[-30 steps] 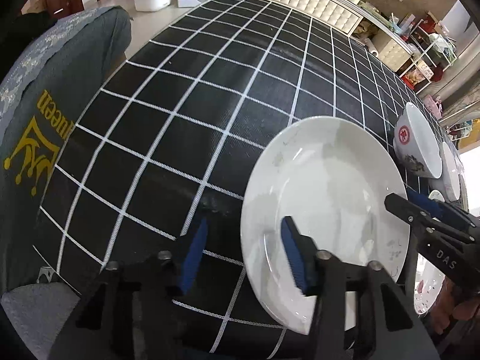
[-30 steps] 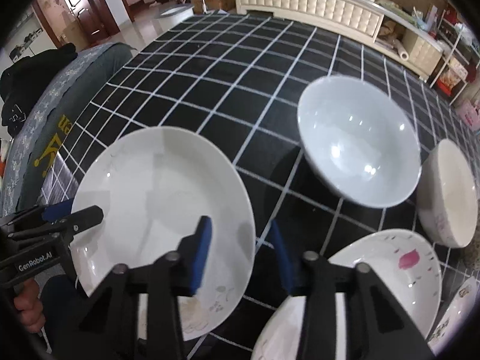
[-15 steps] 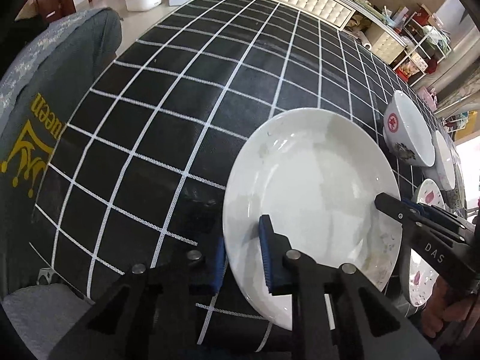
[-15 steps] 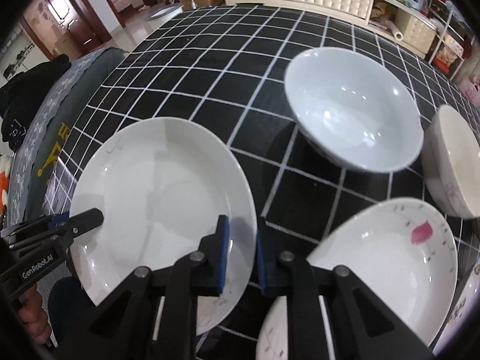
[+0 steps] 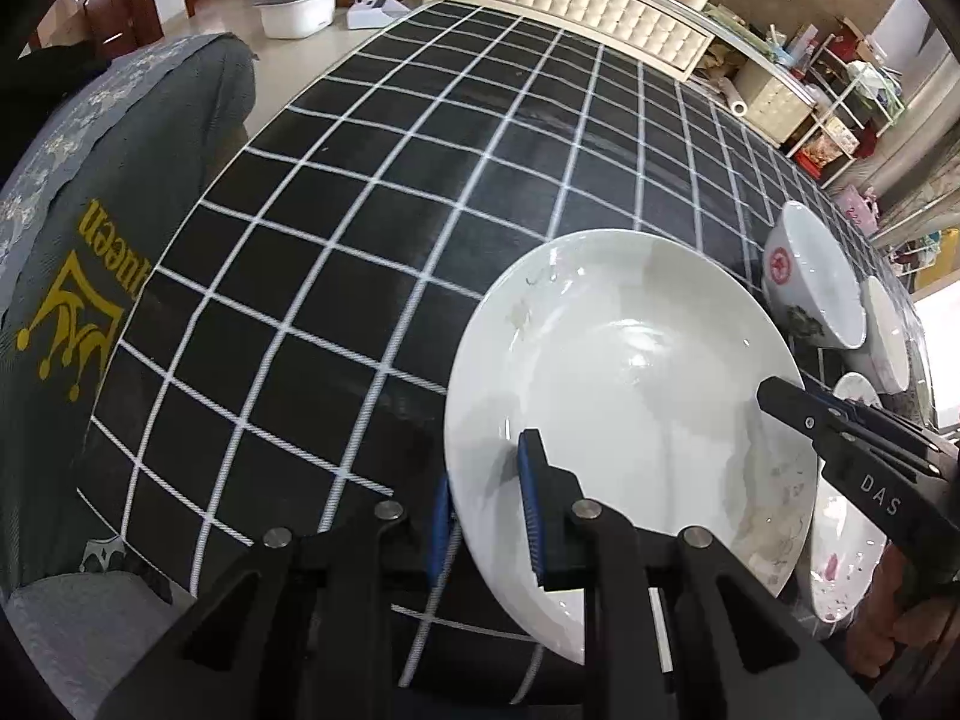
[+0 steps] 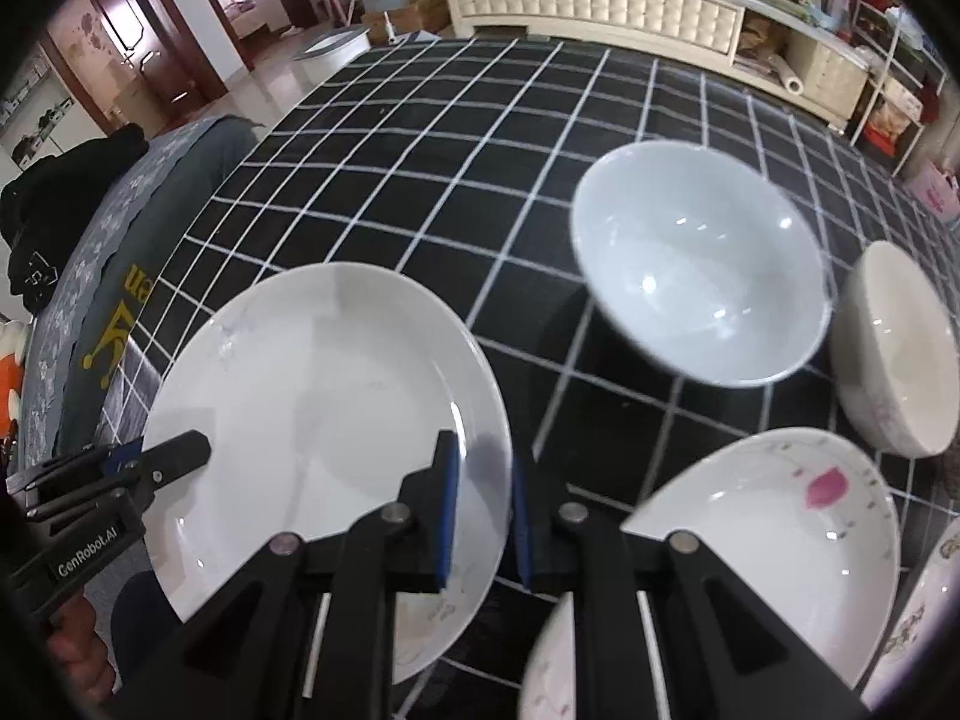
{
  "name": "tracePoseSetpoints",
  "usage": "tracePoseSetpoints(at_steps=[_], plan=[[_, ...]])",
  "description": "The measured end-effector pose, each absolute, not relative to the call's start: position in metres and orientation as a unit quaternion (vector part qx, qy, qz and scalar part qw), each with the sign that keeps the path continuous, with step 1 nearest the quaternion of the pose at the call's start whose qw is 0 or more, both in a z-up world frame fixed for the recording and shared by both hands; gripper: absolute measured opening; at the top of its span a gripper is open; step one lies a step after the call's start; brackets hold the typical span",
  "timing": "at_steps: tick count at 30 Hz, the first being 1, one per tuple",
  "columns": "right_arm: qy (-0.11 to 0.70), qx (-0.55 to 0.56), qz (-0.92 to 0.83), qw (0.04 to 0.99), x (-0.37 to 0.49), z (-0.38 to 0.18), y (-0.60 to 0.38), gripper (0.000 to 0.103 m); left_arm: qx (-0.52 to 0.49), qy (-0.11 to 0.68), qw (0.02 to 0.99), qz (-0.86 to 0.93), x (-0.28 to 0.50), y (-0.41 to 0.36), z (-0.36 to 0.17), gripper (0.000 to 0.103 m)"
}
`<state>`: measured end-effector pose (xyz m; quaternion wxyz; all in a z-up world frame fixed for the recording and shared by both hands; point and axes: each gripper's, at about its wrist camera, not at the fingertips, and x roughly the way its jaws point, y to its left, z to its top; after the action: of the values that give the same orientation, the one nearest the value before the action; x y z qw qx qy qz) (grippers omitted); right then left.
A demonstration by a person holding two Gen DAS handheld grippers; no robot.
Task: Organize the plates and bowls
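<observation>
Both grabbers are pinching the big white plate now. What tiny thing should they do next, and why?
Probably lift the white plate a little, both sides together. The left gripper and right gripper are each closed on opposite rim edges, so the hold looks ready. The pink-flower plate sits close on the right, so rising first should keep the rims from bumping.

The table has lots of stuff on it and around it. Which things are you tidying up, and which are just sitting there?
For tidying:
white plate, gripped by the left gripper and right gripper
big white bowl
cream bowl
pink-flower plate

Just sitting there:
checked tablecloth
grey cushion
white tub
</observation>
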<state>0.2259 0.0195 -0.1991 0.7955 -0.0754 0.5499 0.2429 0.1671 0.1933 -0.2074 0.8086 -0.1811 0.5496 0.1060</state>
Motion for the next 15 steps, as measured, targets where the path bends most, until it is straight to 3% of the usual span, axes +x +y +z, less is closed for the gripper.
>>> tracePoseSetpoints(at_steps=[8, 15], plan=[[0.549, -0.079, 0.25, 0.793, 0.219, -0.196, 0.016, 0.02, -0.207, 0.558, 0.796, 0.111, 0.161, 0.205, -0.221, 0.019], [0.519, -0.06, 0.249, 0.816, 0.203, -0.16, -0.018, 0.02, -0.153, 0.535, 0.818, 0.146, 0.15, 0.195, -0.188, 0.019]])
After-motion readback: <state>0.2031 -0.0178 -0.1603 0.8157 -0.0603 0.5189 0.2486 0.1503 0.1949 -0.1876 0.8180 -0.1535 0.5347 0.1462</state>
